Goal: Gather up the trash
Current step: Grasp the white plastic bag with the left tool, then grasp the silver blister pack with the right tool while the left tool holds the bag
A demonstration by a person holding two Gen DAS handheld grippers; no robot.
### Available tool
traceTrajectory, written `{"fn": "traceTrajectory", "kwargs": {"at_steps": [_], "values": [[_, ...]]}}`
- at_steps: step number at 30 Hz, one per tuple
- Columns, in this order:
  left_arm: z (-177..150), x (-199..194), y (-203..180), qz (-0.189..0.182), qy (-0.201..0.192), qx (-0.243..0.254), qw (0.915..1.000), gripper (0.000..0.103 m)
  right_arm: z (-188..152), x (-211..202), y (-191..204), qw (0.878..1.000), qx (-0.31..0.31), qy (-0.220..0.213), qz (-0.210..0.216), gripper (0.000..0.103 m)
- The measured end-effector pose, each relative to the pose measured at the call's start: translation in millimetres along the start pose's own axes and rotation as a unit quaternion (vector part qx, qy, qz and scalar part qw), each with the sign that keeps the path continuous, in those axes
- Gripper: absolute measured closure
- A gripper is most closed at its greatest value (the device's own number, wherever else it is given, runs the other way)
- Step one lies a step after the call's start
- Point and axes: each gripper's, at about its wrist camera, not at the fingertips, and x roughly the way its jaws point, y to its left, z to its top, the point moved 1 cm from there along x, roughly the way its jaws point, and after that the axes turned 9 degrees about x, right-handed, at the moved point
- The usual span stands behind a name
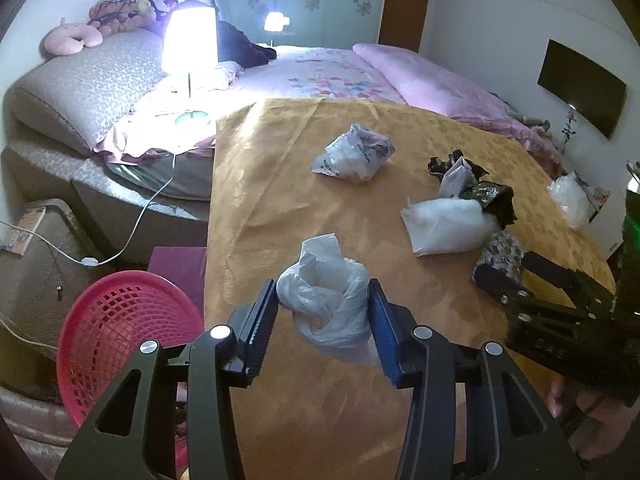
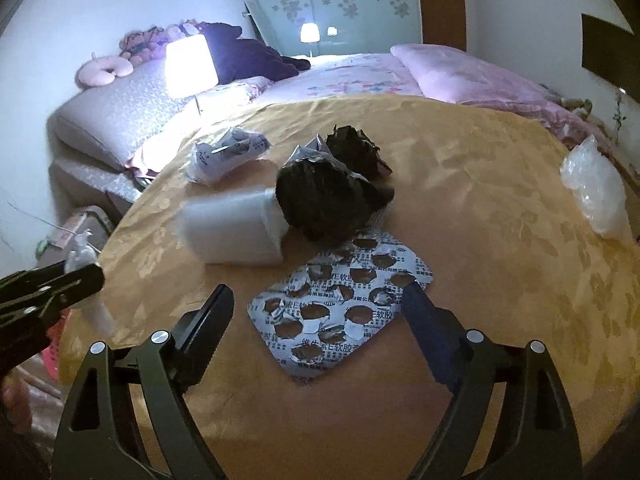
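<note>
Left gripper [image 1: 324, 312]: clamps 1 crumpled white bag [image 1: 326, 300] (beside pink basket [image 1: 120, 320]) | Right gripper [image 2: 320, 320]: wide, straddling emptied blister sheet [image 2: 340, 308], not gripping.

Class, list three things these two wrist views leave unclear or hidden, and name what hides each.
1. Pink basket: left wrist view, inside hidden by its tilt and the left gripper.
2. Blister pack: right wrist view, print too small.
3. Crumpled white bag: contents hidden by its folds.

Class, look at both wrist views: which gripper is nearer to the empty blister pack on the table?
Right. The right gripper stands open with the blister pack between its fingers. The left gripper is off to the side, shut on a crumpled white bag.
</note>
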Motion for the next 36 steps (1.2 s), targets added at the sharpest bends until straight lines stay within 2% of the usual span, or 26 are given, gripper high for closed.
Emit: {"fn": "traceTrajectory", "kwargs": {"at_steps": [3,9,13,20,23,29,34,36], "values": [[-1,1,0,0.001,0.001,0.004,1.0000,0.060,-3,2,-2,1.000,-0.006,0.001,-0.016,0.020],[-3,1,2,-0.002,0.005,0.003,1.0000,0.060,-4,-2,-17,1.000,-0.006,0.008,-0.021,0.032],[-3,0,2,-0.003,0.005,0.003,1.0000,0.060,-8,-11,-33,1.000,0.005,0.011,-0.023,0.035],[-3,-2,-1,-0.008,0.005,0.008,0.9999,0.060,-14,-27,-66,0.999,0.026,0.016,-0.040,0.035],[-2,-3,-2,-0.010,0.004,0.010,0.9999,0.060,-16,-32,-71,0.999,0.038,0.020,-0.032,0.032],[-2,-4,-3,-0.011,0.002,0.010,0.9999,0.060,-12,-26,-58,0.999,0.038,0.008,-0.018,0.024],[-3,-5,-1,-0.010,0.001,0.007,0.9999,0.060,-1,-8,-47,0.999,0.037,0.006,-0.030,0.023],[-3,-4,-1,-0.010,0.003,0.006,0.9999,0.060,2,-2,-43,0.998,0.032,0.002,-0.049,0.023]]}}
